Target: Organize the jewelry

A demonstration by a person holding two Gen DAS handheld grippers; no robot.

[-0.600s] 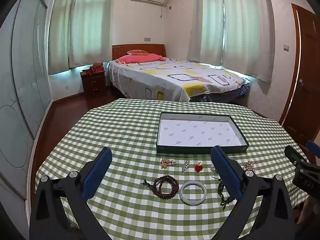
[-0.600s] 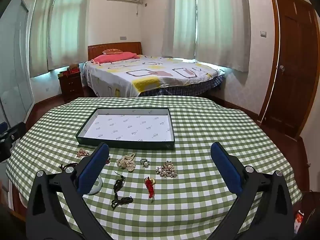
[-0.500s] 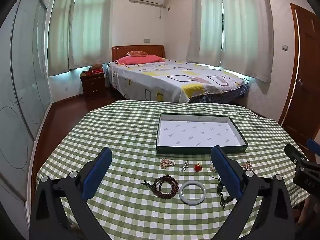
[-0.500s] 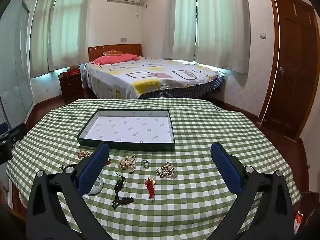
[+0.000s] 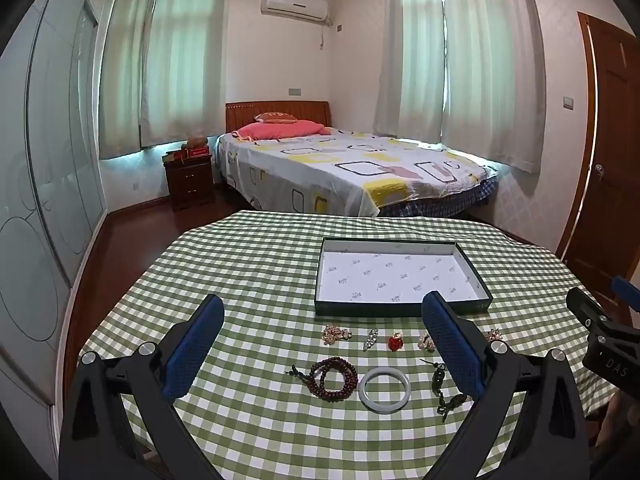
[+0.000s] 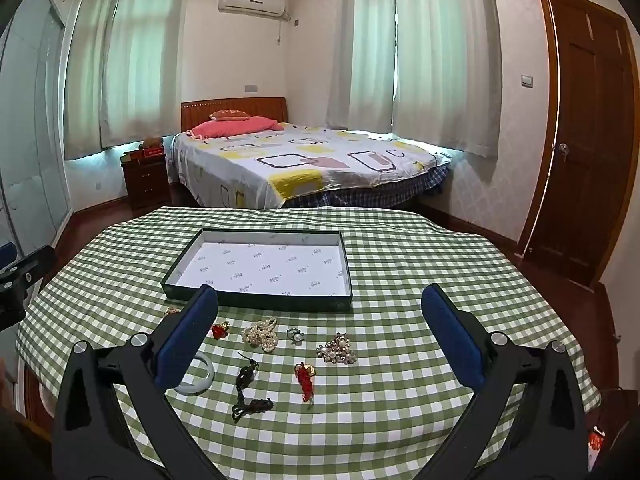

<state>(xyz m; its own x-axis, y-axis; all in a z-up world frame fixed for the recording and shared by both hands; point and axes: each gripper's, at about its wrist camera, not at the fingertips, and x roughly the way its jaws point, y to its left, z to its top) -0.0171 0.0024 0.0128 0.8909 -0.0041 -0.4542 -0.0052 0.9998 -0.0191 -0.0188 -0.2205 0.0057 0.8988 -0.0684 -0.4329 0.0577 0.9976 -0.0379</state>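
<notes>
A dark green tray with white lining stands empty on the checked table; it also shows in the right wrist view. In front of it lie a brown bead bracelet, a white jade bangle, a red charm, a dark cord, a pearl cluster, a ring, a pearl brooch and a red tassel. My left gripper is open and empty above the near items. My right gripper is open and empty too.
The green checked tablecloth covers a round table. Behind it stand a bed, a nightstand and a wooden door at the right. The right gripper's body shows at the left view's right edge.
Both views have tilted or risen slightly, so the table and jewelry sit a little lower in frame. Nothing was grasped or moved.
</notes>
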